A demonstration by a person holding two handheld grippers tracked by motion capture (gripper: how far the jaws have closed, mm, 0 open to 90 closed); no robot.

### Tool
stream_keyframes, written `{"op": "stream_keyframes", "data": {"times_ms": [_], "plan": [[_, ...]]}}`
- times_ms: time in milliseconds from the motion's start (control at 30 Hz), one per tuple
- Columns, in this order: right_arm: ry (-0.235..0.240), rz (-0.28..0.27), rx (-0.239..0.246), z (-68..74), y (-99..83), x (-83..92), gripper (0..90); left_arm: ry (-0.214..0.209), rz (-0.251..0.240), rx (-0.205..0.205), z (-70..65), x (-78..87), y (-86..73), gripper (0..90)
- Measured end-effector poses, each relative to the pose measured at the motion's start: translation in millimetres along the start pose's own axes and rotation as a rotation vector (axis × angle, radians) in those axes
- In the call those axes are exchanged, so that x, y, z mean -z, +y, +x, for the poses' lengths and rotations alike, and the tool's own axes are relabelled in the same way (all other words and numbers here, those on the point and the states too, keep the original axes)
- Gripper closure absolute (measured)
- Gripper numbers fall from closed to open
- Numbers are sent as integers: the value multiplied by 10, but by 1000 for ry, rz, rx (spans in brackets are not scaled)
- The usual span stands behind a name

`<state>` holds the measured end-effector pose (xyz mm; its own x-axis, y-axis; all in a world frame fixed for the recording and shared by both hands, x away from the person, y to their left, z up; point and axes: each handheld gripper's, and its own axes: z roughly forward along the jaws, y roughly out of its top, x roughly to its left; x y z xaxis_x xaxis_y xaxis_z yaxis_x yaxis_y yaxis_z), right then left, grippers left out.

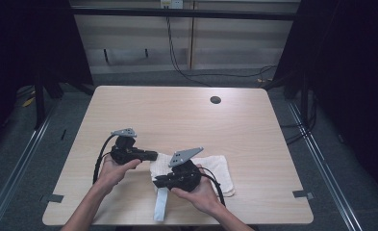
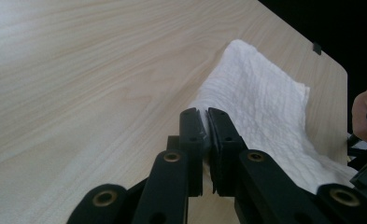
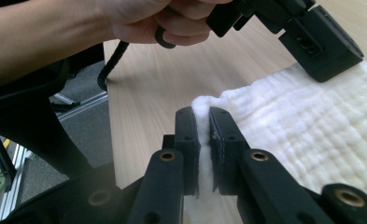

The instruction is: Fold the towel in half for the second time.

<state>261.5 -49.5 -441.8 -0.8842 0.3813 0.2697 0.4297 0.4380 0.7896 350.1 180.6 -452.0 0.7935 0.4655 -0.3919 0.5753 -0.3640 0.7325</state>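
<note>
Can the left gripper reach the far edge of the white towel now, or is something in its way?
Probably not yet. The left gripper is shut on a corner of the white towel, and the right gripper pinches another edge. Bare table lies beyond, so only its own grip hinders it.

The towel (image 1: 210, 169) lies on the table (image 1: 177, 115) at its near edge, between the left claw (image 1: 153, 155) and right claw (image 1: 157, 182).

towel (image 1: 210, 168): white cloth, ribbed, rough | table (image 1: 177, 115): pale wood-grain, smooth, matt
</note>
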Motion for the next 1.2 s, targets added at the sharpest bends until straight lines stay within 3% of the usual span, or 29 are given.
{"op": "stream_keyframes", "data": {"times_ms": [233,400,567,767,933,1033,1200], "plan": [[8,-45,1,17,152,43,829,23,-16,-1,20,182,72,853],[17,-57,8,39,256,10,830,23,-13,-26,14,294,152,852],[36,-76,0,69,260,-75,830,38,4,-18,21,326,162,853],[41,-114,8,70,387,-34,830,46,22,-60,-47,343,348,852],[33,-132,-8,37,355,-16,830,55,54,-38,-26,216,410,850],[25,-138,-23,11,302,-15,831,39,41,-27,-34,120,390,850],[3,-137,-20,-2,269,78,830,31,46,-38,-90,4,442,848]]}}
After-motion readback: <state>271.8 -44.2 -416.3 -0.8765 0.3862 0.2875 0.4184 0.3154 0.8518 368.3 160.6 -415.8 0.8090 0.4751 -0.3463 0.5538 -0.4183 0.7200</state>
